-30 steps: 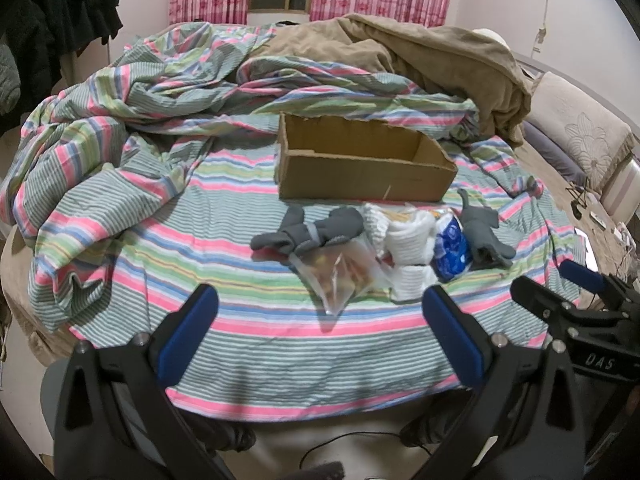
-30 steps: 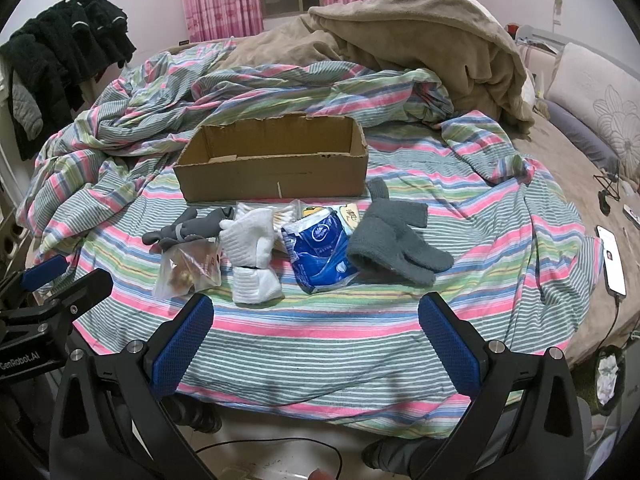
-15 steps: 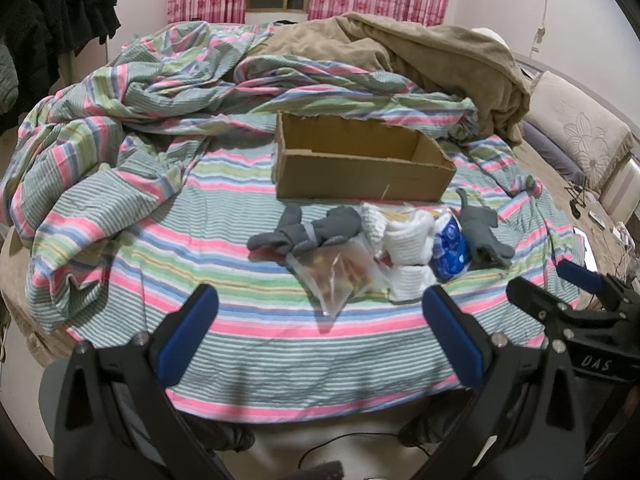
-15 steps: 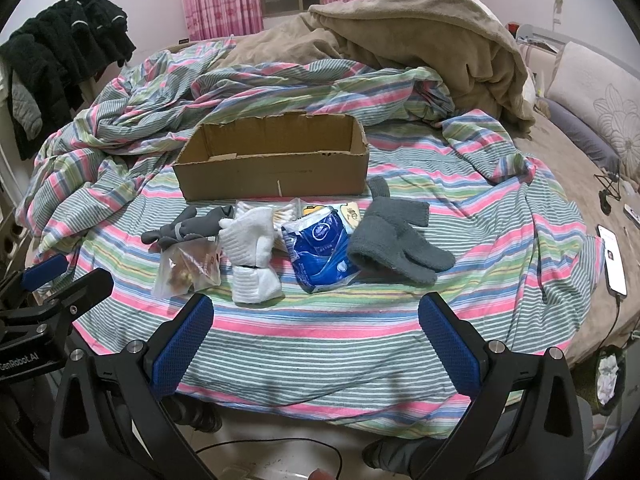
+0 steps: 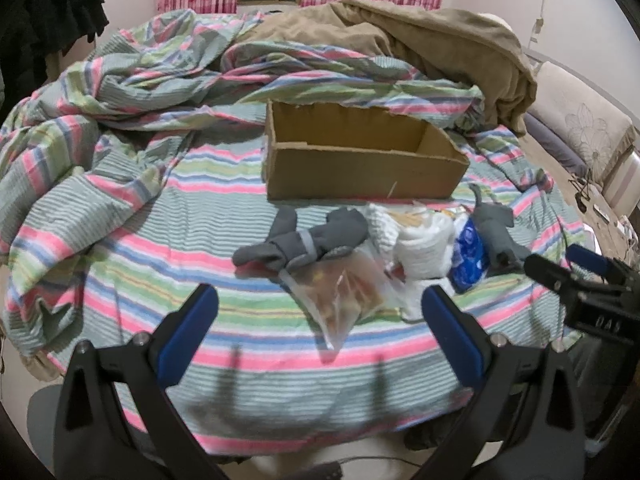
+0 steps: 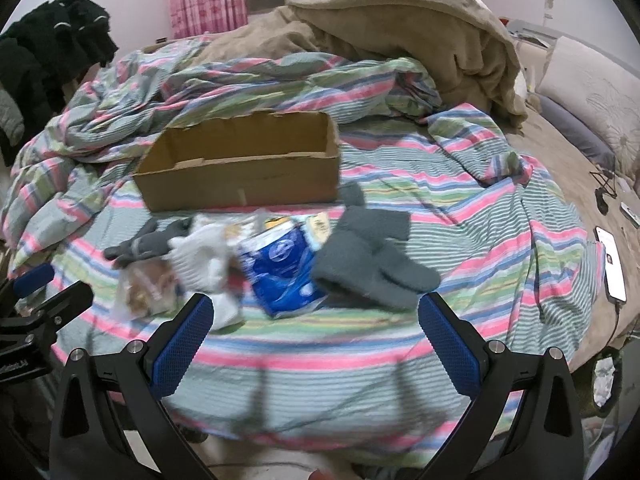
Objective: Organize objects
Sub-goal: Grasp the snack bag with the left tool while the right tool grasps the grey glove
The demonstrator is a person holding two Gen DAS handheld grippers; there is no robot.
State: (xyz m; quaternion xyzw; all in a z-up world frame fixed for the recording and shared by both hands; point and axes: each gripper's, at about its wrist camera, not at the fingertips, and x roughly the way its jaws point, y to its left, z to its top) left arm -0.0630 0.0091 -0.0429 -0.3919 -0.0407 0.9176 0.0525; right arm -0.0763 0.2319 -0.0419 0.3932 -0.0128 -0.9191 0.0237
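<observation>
An empty cardboard box (image 5: 360, 160) (image 6: 244, 172) stands on the striped bed. In front of it lies a row of items: dark grey socks (image 5: 304, 242) (image 6: 148, 244), a clear snack bag (image 5: 340, 292) (image 6: 144, 288), white socks (image 5: 420, 248) (image 6: 200, 264), a blue packet (image 6: 284, 272) (image 5: 470, 252) and grey gloves (image 6: 372, 264) (image 5: 496, 232). My left gripper (image 5: 320, 320) is open and empty, just short of the snack bag. My right gripper (image 6: 312, 320) is open and empty, just short of the blue packet.
A rumpled striped quilt (image 5: 120, 120) and a brown blanket (image 6: 420, 40) are heaped behind the box. Dark clothes (image 6: 48, 60) hang at the left. A phone (image 6: 610, 264) lies at the bed's right edge, near a pillow (image 6: 592, 88).
Both grippers have moved forward over the bed's edge toward the row of items, which now look nearer. Jaws stay open. No object has moved.
</observation>
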